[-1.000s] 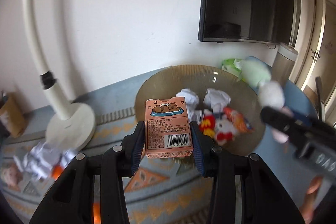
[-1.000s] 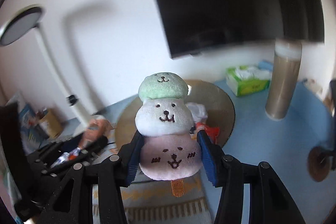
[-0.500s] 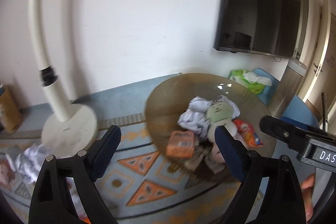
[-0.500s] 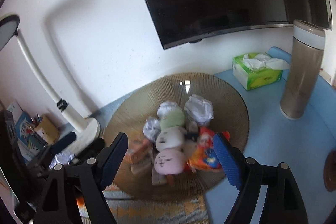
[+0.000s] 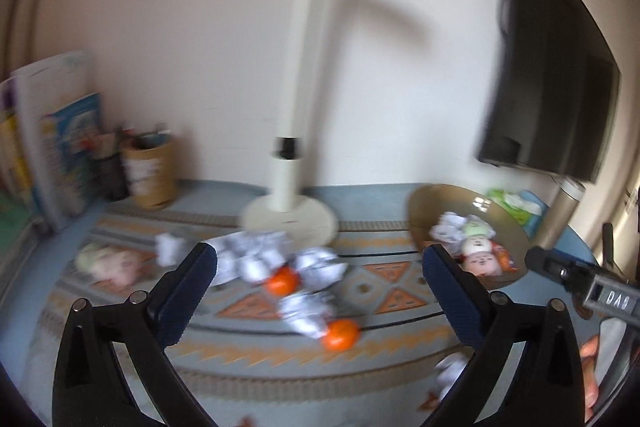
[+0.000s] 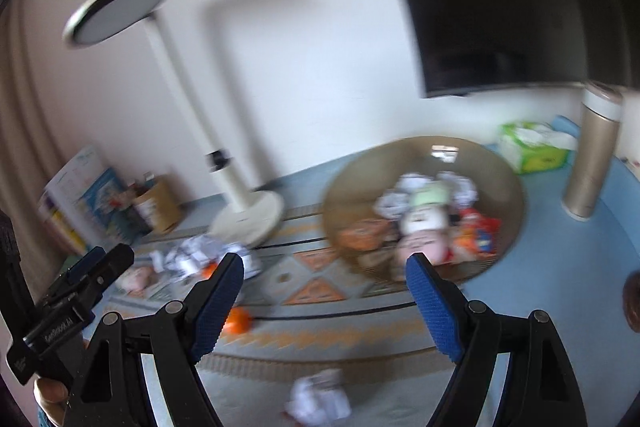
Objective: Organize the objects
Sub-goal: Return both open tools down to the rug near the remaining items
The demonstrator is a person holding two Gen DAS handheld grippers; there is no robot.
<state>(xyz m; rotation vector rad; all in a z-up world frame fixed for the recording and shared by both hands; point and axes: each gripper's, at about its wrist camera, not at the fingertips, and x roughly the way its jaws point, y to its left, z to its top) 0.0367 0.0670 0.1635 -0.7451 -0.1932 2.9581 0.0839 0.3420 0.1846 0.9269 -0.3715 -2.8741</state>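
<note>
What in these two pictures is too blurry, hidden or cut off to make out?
- Printed covers of the upright books, left wrist view: motion blur, unreadable.
- Contents of the tan cardboard cup, left wrist view: blurred, small.
- Pale plush toy on the patterned mat, left wrist view: face smeared.
- Orange box in the brown round bowl, right wrist view: print blurred.
- Dark round thing, right wrist view: cut by the edge.

A plain white wall (image 5: 200,47) backs the scene, with a dark flat screen (image 5: 560,75) mounted at the right. A cream-coloured floor lamp with a round black head (image 5: 296,67) casts a soft shadow (daylight, apparently). Upright books (image 5: 48,139) lean at the left.
</note>
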